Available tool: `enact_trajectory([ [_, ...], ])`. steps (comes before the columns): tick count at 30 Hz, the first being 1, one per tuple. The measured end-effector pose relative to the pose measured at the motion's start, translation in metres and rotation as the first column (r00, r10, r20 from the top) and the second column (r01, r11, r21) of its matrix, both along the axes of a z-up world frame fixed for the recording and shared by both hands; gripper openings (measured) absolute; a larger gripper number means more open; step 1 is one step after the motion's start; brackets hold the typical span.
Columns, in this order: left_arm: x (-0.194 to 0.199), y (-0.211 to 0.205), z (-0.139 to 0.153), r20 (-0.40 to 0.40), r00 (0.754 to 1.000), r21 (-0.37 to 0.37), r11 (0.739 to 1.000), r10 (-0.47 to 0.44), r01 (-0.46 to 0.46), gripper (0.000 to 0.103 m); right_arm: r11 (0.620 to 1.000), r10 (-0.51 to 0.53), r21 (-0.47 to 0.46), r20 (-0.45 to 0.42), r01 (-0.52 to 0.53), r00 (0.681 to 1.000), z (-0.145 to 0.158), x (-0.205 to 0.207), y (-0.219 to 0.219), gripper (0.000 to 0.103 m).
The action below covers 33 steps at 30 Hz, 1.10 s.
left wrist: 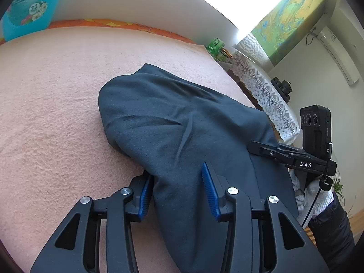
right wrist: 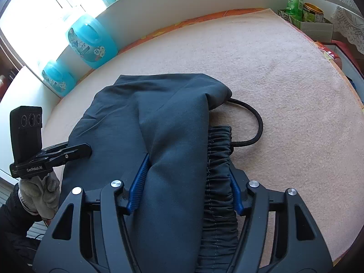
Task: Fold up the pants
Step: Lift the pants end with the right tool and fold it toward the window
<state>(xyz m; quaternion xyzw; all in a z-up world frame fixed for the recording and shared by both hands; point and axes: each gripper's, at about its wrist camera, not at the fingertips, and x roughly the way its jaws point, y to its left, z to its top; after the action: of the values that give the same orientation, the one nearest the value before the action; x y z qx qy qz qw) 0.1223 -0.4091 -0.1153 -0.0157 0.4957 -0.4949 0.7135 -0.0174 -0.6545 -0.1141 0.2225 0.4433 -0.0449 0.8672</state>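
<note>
Pants [right wrist: 173, 122], folded dark on the pink blanket [right wrist: 284, 79], extend toward 12 o'clock from both tools: the right tool [right wrist: 188, 182] straddles the waistband fold, the left tool [left wrist: 177, 191] clamps the opposite fold.

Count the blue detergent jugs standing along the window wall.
2 whole jugs in the right wrist view: a large one by the blanket's far edge and a second to its left. More bottle bases show on the sill above, so others may be cropped.
</note>
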Motion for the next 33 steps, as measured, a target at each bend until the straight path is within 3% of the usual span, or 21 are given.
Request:
enact_trajectory([
  [1, -0.001, -0.002, -0.001, -0.002, 1.0, -0.001, 1.0, -0.01, 0.01, 0.012, 1.0, -0.004, -0.018, 0.013, 0.005, 1.0, 0.006, -0.002, 0.003, 0.054],
  [3, -0.008, -0.003, 0.004, 0.038, 0.999, -0.001, 1.0, -0.016, 0.016, 0.01, 0.998, 0.0, -0.065, 0.031, 0.002, 1.0, 0.019, -0.003, 0.015, 0.041],
  [5, -0.014, -0.002, 0.01, 0.065, 0.998, -0.013, 1.0, -0.022, 0.023, 0.01, 0.993, 0.002, -0.119, 0.019, 0.0, 1.0, 0.027, -0.001, 0.027, 0.039],
  [20, -0.029, 0.013, 0.065, 0.184, 0.981, -0.099, 0.991, -0.069, 0.088, 0.007, 0.966, 0.035, -0.257, 0.07, -0.016, 0.997, 0.083, 0.0, 0.076, 0.035],
  [33, 0.019, 0.0, 0.117, 0.294, 0.955, -0.13, 0.988, -0.047, 0.089, 0.006, 0.947, 0.062, -0.323, 0.173, -0.003, 0.983, 0.143, 0.053, 0.066, 0.031],
])
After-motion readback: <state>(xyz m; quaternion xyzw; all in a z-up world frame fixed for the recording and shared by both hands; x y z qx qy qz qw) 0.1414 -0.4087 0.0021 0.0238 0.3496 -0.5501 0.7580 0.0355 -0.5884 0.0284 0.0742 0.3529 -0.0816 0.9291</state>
